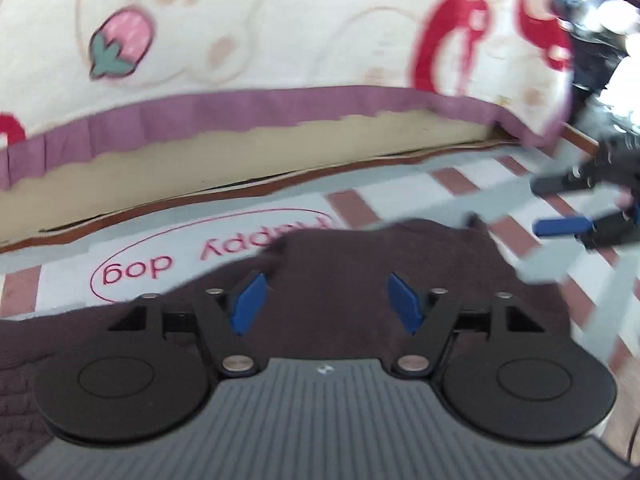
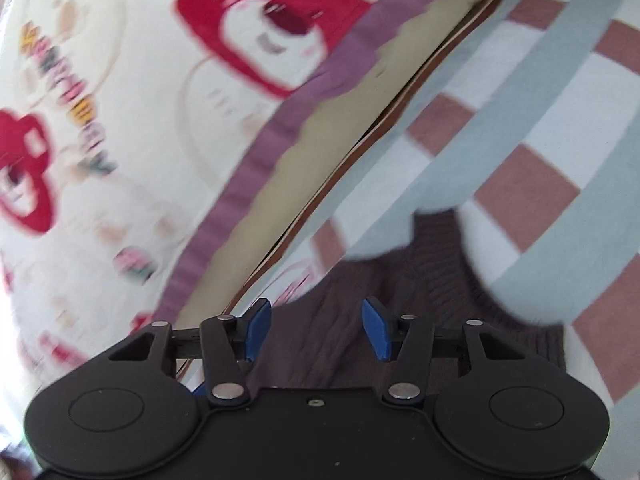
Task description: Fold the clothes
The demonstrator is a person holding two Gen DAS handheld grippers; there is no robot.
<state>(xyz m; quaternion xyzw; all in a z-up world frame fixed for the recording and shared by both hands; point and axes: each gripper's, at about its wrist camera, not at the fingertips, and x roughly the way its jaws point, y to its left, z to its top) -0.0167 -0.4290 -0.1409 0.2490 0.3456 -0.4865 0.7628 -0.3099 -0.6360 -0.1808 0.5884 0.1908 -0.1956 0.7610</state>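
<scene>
1. A big cream blanket with red bears and a pink strawberry (image 1: 280, 28) fills the back, with a purple frill along its edge.
2. A checked sheet of grey, white and dusty-pink squares (image 2: 532, 152) is the work surface.
3. A dark brown knitted jumper (image 1: 380, 264) lies on the sheet, under both tools.
4. The left gripper (image 1: 326, 304) has its blue fingers wide apart, holding nothing.
5. The right gripper (image 2: 316, 330) is spread apart too, above the jumper.

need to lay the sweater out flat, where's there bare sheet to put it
Bare checked sheet runs between the sweater and the bed's wooden edge, around the "happy dog" print. More lies right of the sweater in the right wrist view. The right gripper crowds the far right.
</scene>
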